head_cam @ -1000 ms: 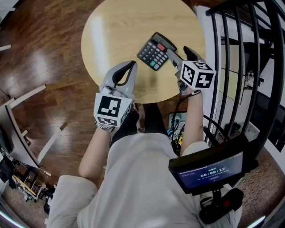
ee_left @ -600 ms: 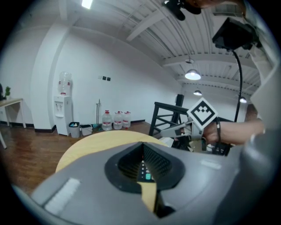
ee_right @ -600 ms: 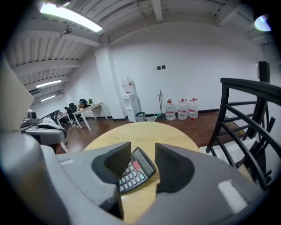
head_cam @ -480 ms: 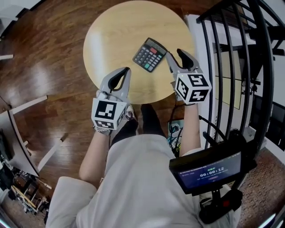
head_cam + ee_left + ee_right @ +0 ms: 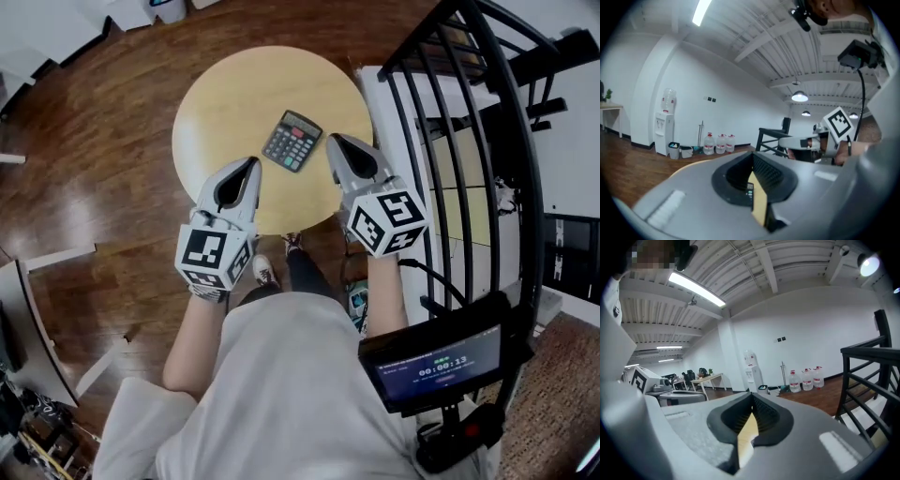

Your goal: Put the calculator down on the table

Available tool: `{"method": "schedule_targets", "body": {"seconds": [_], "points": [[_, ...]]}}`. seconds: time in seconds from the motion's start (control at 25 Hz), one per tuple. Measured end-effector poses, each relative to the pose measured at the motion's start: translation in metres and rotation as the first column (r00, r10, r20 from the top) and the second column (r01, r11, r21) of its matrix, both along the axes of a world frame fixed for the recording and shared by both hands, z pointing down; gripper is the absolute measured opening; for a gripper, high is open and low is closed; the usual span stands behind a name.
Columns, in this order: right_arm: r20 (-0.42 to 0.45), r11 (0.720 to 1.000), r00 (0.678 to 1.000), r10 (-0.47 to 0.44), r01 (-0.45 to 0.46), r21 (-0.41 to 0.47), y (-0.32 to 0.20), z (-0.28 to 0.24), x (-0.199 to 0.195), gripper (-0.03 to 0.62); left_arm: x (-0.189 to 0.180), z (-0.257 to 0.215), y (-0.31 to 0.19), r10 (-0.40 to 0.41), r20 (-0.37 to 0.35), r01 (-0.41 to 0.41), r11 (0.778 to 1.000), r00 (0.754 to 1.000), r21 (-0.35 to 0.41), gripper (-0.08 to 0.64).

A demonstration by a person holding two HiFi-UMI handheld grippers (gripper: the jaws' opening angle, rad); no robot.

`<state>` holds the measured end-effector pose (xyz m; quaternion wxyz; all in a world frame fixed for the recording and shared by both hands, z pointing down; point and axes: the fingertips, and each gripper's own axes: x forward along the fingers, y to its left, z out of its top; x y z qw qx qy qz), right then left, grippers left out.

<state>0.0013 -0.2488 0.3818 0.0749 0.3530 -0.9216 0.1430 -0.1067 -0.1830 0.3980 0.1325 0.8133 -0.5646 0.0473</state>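
Since a second ago the right gripper has backed off the calculator. Its jaws were spread wide back then and are now closed all the way with nothing in them. Both grippers have also pulled up and back toward the person's side.

The calculator is lying flat, keys up, on the round wooden table. It sits just left of the right gripper's tips and ahead and to the right of the left gripper, touching neither. The left gripper's jaws are pressed together too, and empty. Its own view only shows a sliver of tabletop through the slot below the pads.

As for containers, far ahead of the left gripper three water jugs stand by the wall. Left of them are a small bin and a water dispenser with a bottle on top. I can't tell what's in the bin.
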Motion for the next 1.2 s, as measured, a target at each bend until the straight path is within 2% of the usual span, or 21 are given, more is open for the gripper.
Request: {"method": "schedule_targets", "body": {"seconds": [0.16, 0.36, 0.52, 0.76, 0.92, 1.08, 1.2], "points": [[-0.02, 0.998, 1.0, 0.015, -0.014, 0.069, 0.023, -0.029, 0.01, 0.002, 0.003, -0.031, 0.016, 0.014, -0.011, -0.013, 0.998, 1.0, 0.069, 0.005], [-0.003, 0.993, 0.999, 0.043, -0.043, 0.109, 0.049, -0.057, 0.016, 0.002, -0.002, -0.08, 0.04, 0.038, -0.086, -0.024, 0.987, 0.996, 0.16, 0.005], [0.004, 0.987, 0.997, 0.082, -0.082, 0.138, 0.07, -0.073, 0.02, 0.002, -0.007, -0.103, 0.056, 0.042, -0.026, -0.036, 0.974, 0.999, 0.224, 0.005], [-0.026, 0.977, 0.988, 0.153, -0.147, 0.151, 0.097, -0.086, 0.03, 0.003, -0.013, -0.106, 0.076, 0.069, -0.033, -0.06, 0.971, 0.997, 0.233, 0.005], [-0.029, 0.973, 0.982, 0.184, -0.178, 0.145, 0.106, -0.084, 0.038, 0.003, -0.016, -0.102, 0.081, 0.085, -0.009, -0.081, 0.974, 0.996, 0.213, 0.005], [-0.025, 0.969, 0.979, 0.203, -0.197, 0.151, 0.105, -0.09, 0.049, 0.002, -0.02, -0.105, 0.082, 0.063, 0.01, -0.063, 0.974, 0.998, 0.218, 0.005], [-0.012, 0.967, 0.977, 0.213, -0.209, 0.145, 0.098, -0.099, 0.06, 0.003, -0.01, -0.109, 0.078, 0.056, 0.03, -0.062, 0.973, 0.998, 0.222, 0.005]]}}
